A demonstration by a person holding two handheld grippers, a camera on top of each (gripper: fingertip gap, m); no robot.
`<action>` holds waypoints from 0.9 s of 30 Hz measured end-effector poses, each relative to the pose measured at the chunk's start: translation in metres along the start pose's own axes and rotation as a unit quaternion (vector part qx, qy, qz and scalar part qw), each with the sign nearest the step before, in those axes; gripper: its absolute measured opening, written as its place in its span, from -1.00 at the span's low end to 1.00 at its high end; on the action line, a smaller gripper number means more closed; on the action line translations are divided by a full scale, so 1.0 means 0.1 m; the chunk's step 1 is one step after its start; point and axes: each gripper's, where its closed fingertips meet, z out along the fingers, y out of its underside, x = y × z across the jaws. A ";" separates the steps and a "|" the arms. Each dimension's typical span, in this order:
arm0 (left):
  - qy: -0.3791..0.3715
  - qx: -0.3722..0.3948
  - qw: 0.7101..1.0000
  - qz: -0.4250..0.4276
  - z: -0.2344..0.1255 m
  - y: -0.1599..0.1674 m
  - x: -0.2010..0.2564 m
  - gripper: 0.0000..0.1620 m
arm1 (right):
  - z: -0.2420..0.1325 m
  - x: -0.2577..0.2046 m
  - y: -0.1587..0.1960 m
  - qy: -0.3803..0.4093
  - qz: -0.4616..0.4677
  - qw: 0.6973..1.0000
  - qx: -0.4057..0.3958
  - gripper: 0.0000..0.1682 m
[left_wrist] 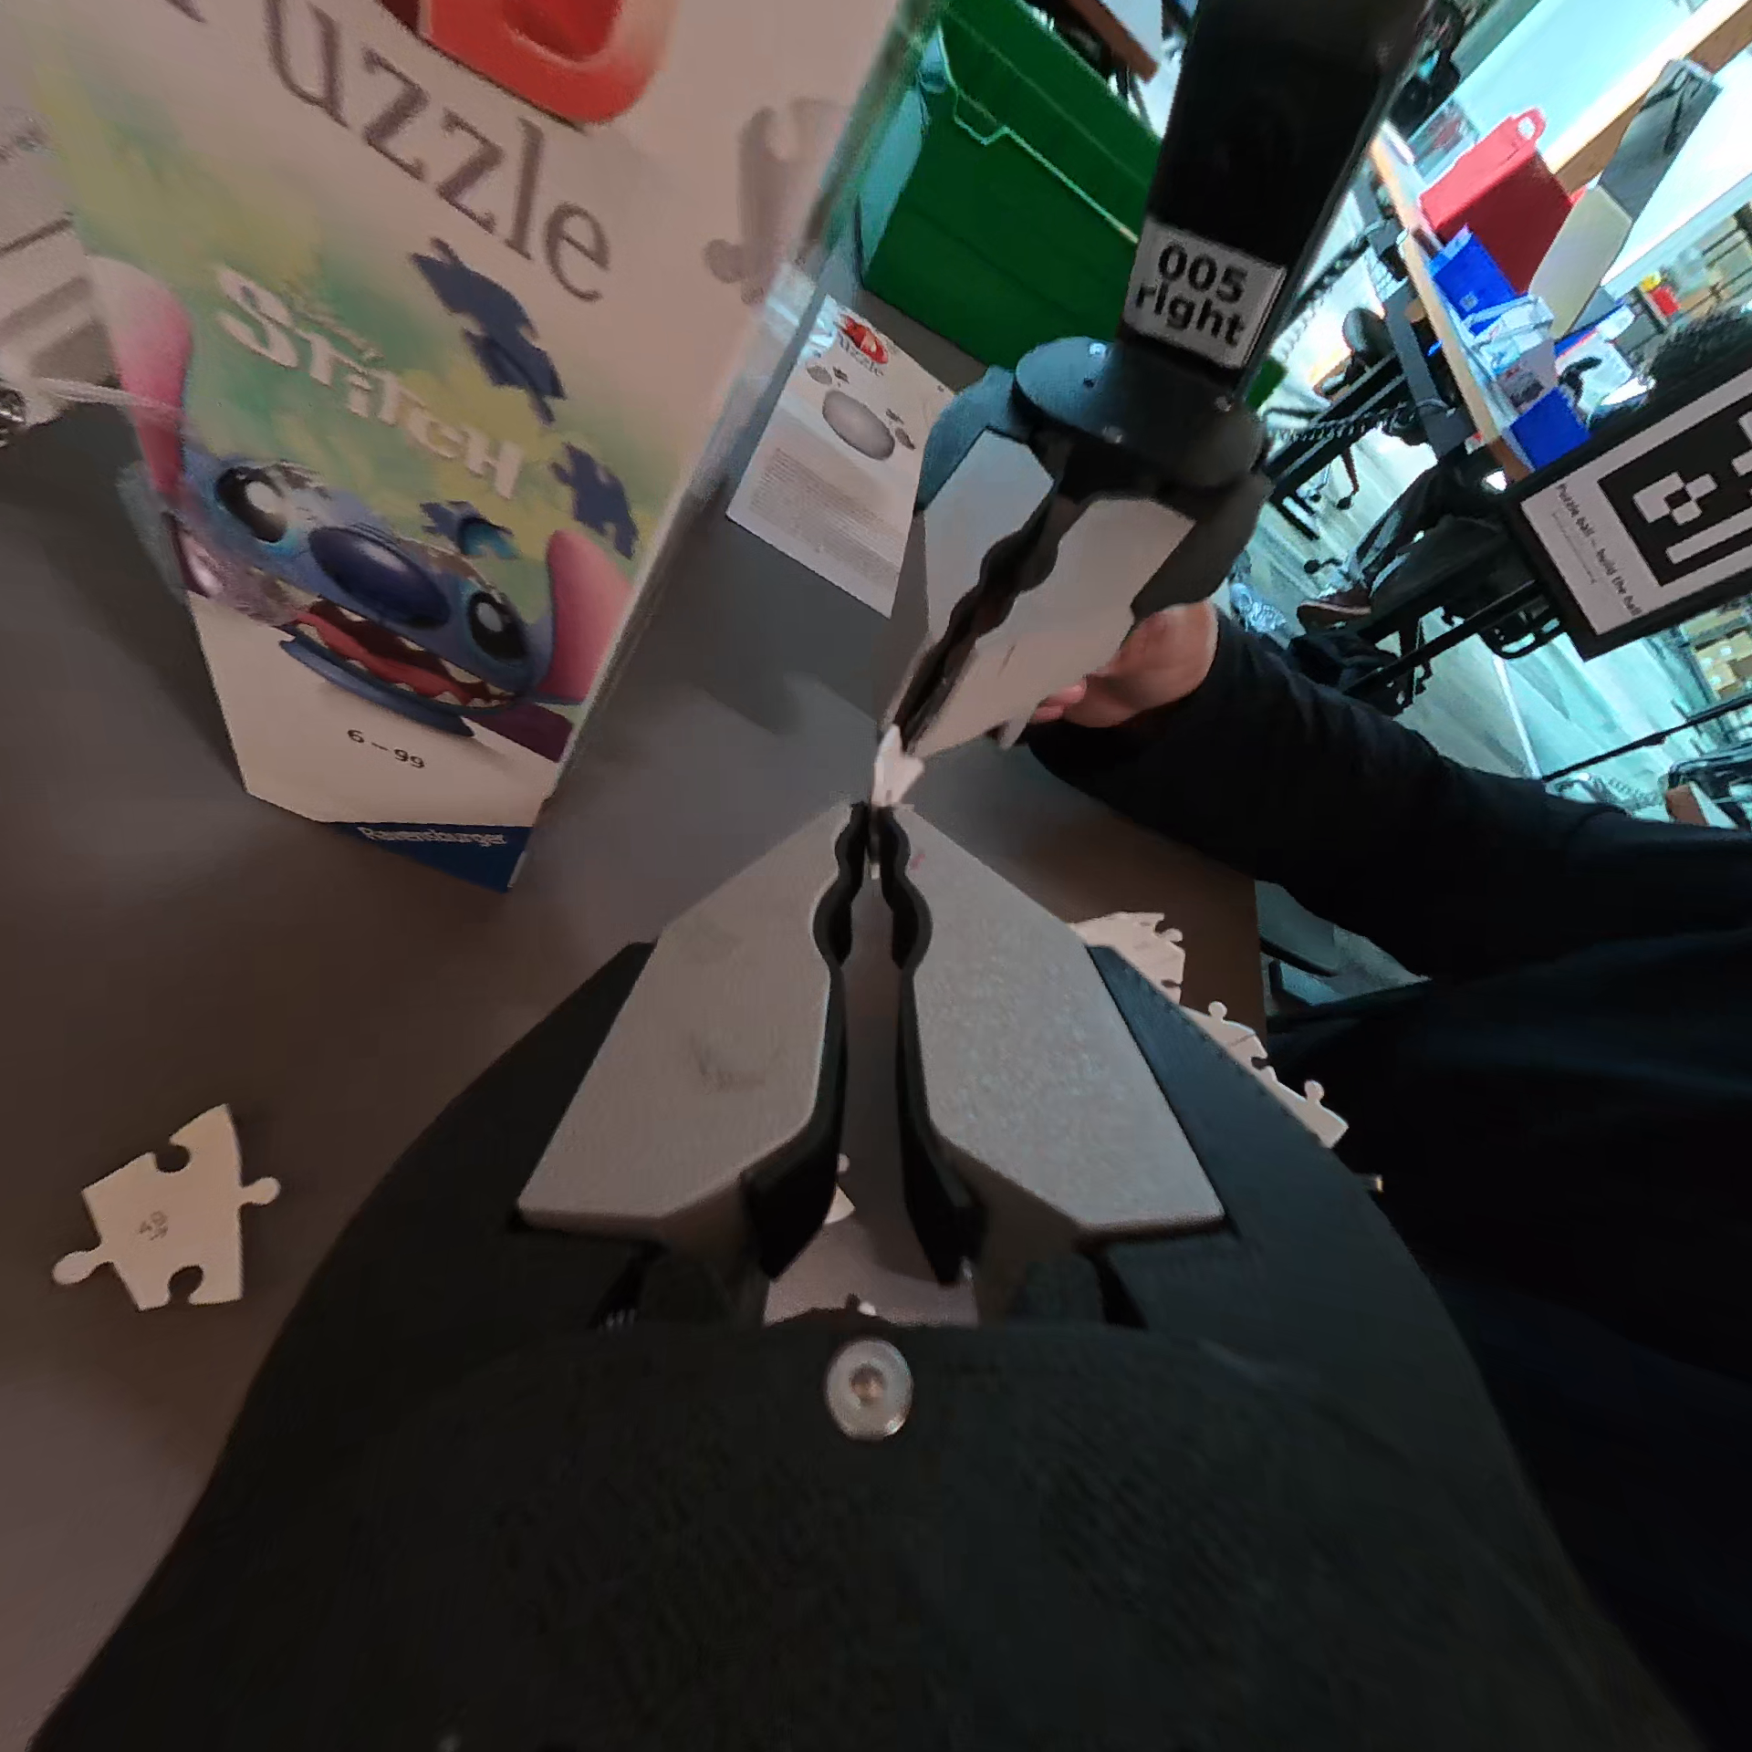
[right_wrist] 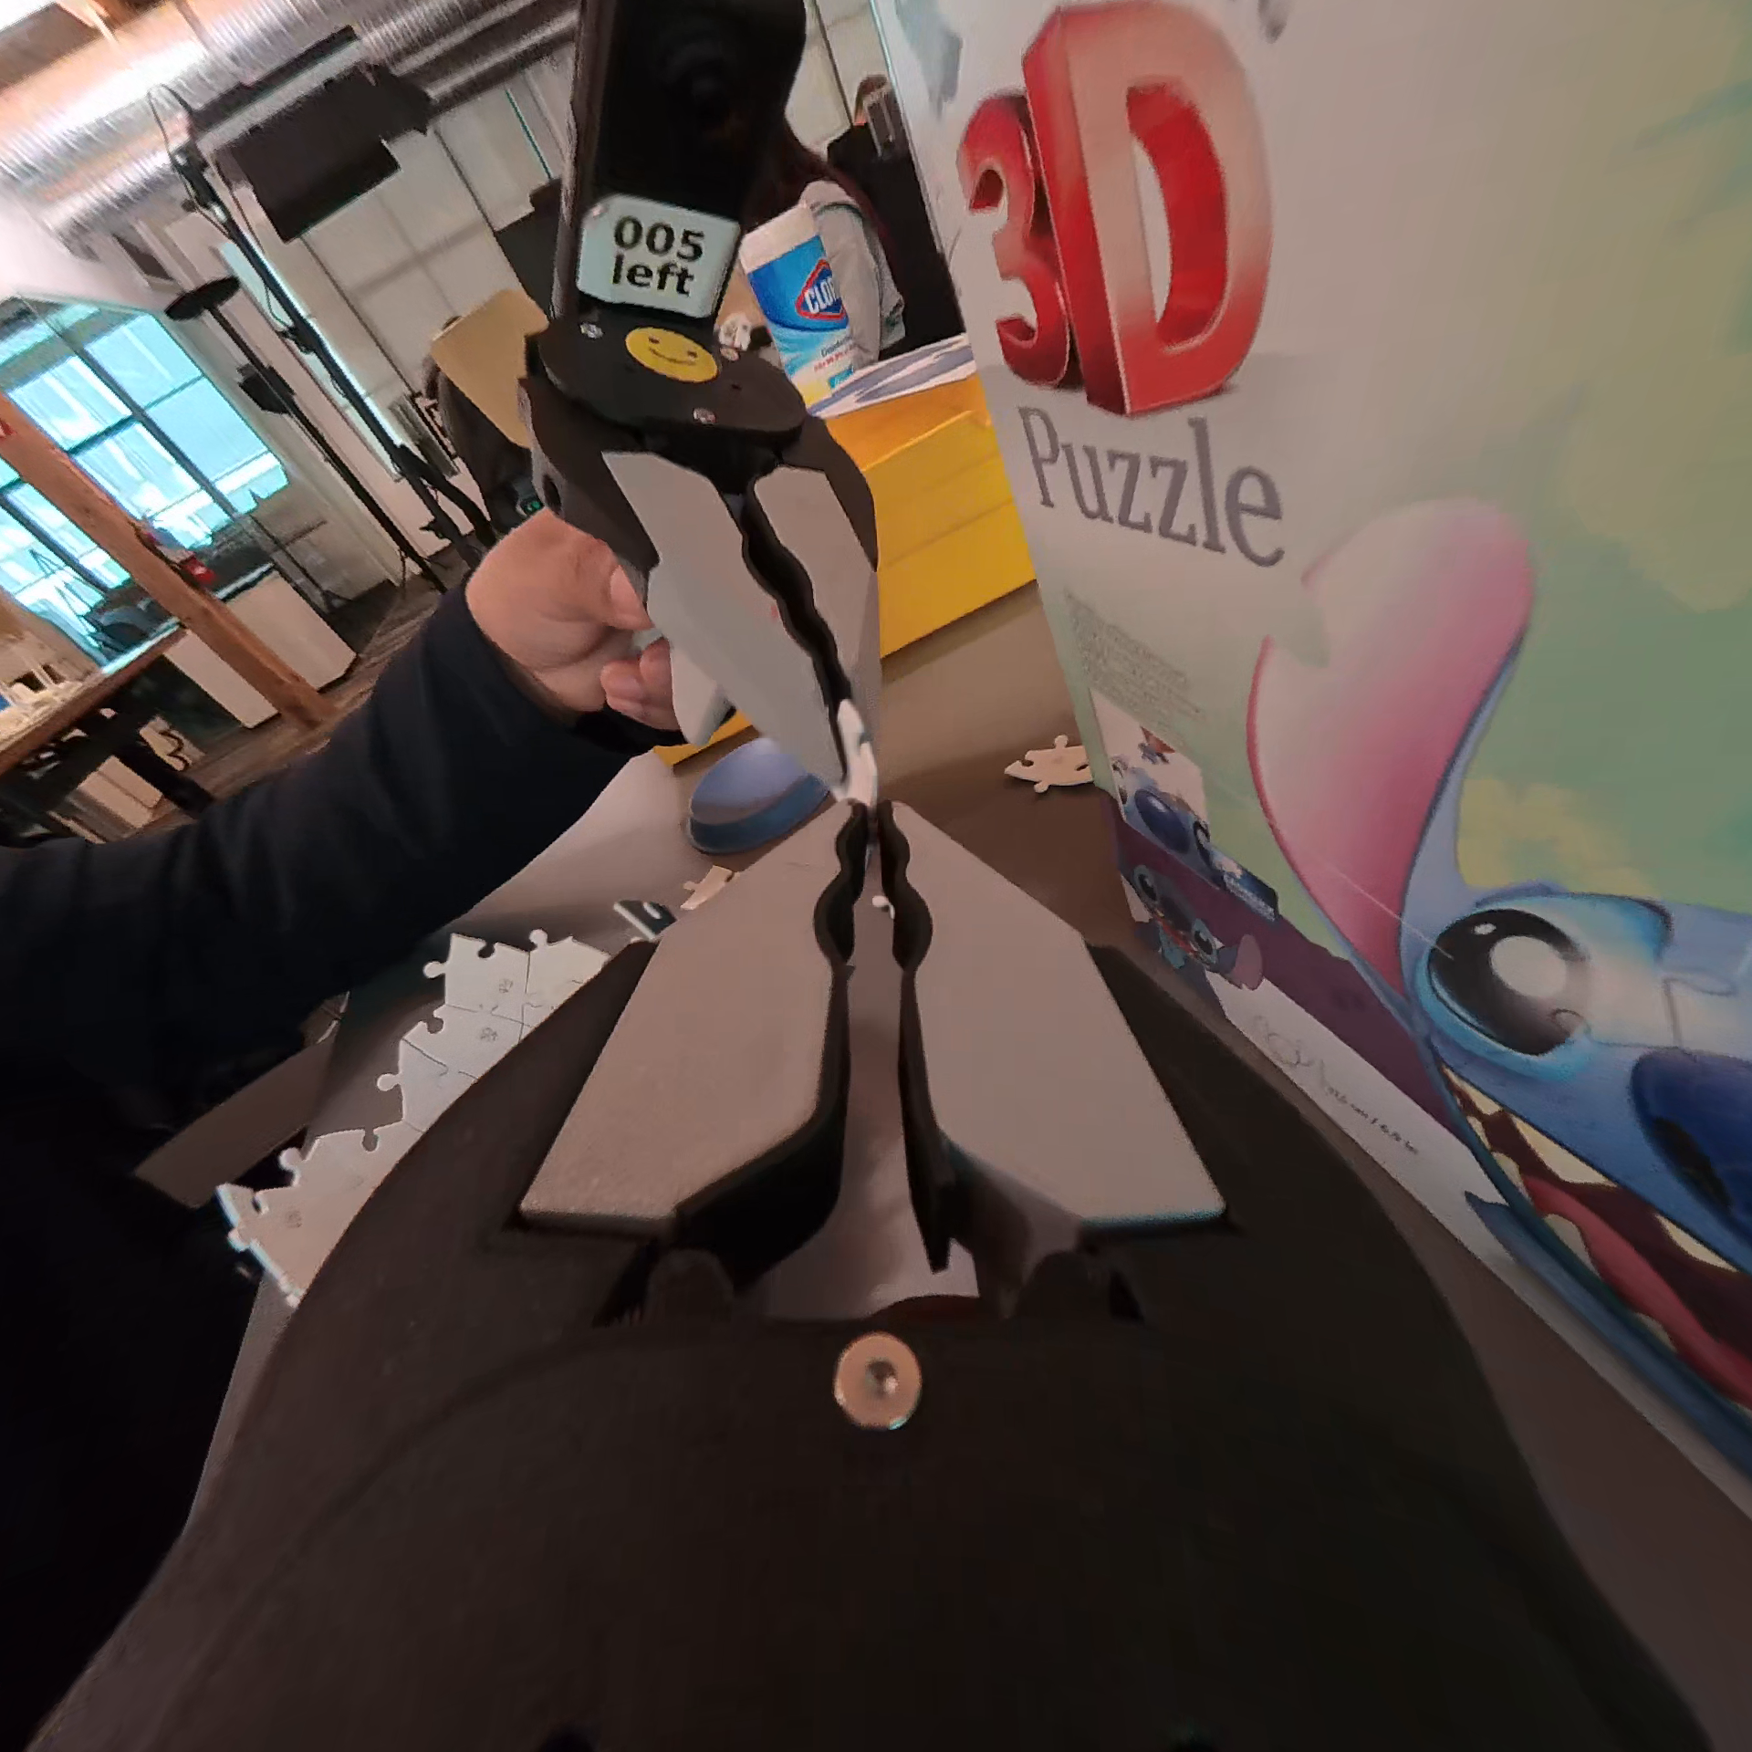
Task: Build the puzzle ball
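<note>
My left gripper (left_wrist: 872,827) and my right gripper (right_wrist: 873,821) meet tip to tip above the dark table (left_wrist: 142,948). Both are nearly shut on thin white puzzle pieces seen edge-on. In the left wrist view a white piece (left_wrist: 891,770) sticks out of the right gripper's tips and touches mine. In the right wrist view a white piece (right_wrist: 853,754) sticks out of the left gripper's tips. I cannot tell whether this is one piece or two pressed together. A curved strip of joined white pieces (right_wrist: 455,1024) lies face down on the table, also showing in the left wrist view (left_wrist: 1232,1043).
The tall puzzle box (left_wrist: 379,474) stands close by, filling the right of the right wrist view (right_wrist: 1422,664). A loose piece (left_wrist: 171,1213) lies front left. A blue dome stand (right_wrist: 749,796), another loose piece (right_wrist: 1052,763), an instruction sheet (left_wrist: 834,474), a green crate (left_wrist: 995,190) and a yellow bin (right_wrist: 939,512) lie beyond. The grippers are tip to tip, or close to it.
</note>
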 end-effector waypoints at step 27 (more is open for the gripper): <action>-0.044 -0.095 0.993 0.058 -0.01 0.24 0.08 -1.00 | 0.04 -0.15 0.15 -0.029 -0.031 0.998 -0.055 -0.86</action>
